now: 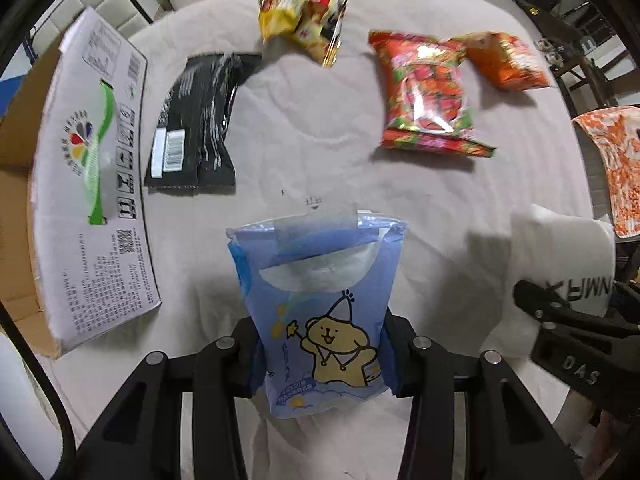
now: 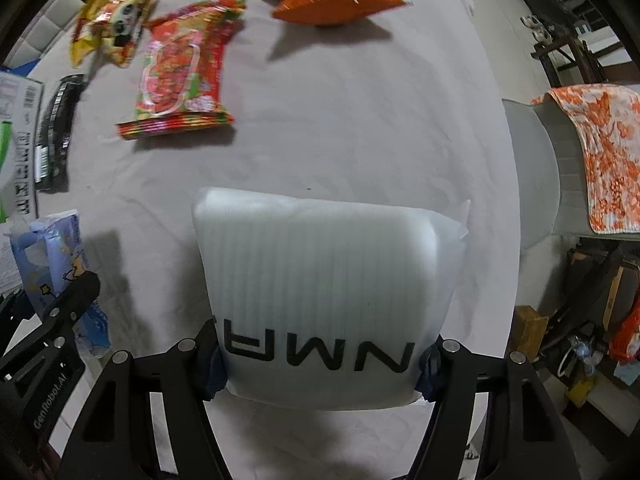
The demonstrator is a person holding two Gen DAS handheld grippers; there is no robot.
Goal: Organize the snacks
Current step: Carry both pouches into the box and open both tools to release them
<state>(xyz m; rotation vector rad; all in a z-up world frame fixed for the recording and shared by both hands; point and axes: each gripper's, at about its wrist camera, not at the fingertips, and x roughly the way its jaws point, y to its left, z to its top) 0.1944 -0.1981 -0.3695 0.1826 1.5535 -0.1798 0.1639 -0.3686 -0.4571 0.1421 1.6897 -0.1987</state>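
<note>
Snacks are in both of my tools right now. My left fingers (image 1: 322,354) are clamped on the lower part of a blue pouch (image 1: 320,312) printed with a yellow bear in a pointed hat; the pads press on its two side edges and the pouch hangs clear of the surface (image 1: 312,128), top edge pointing away from me. My right fingers (image 2: 320,358) stand fairly wide and grip a white foam-wrapped pack (image 2: 324,292) with black letters across its near end, one pad on each side; I see the same pack at the right edge of the left view, well apart from the blue pouch.

Beyond the blue pouch, a black packet (image 1: 198,120) with a white barcode label lies flat, just beside the printed flap of an open cardboard box (image 1: 96,184) at the far left. Further out sits a crumpled yellow and red packet (image 1: 304,20), blurred, so I cannot read it. To the right of it a red and green bag (image 1: 430,92) lies flat, its upper corner touching or overlapping an orange bag (image 1: 506,60); I cannot tell which. All of these rest on a pale grey cloth covering the surface.

From the right view, an orange-and-white patterned cloth (image 2: 604,156) drapes over a chair (image 2: 536,168) just past the edge of the surface
</note>
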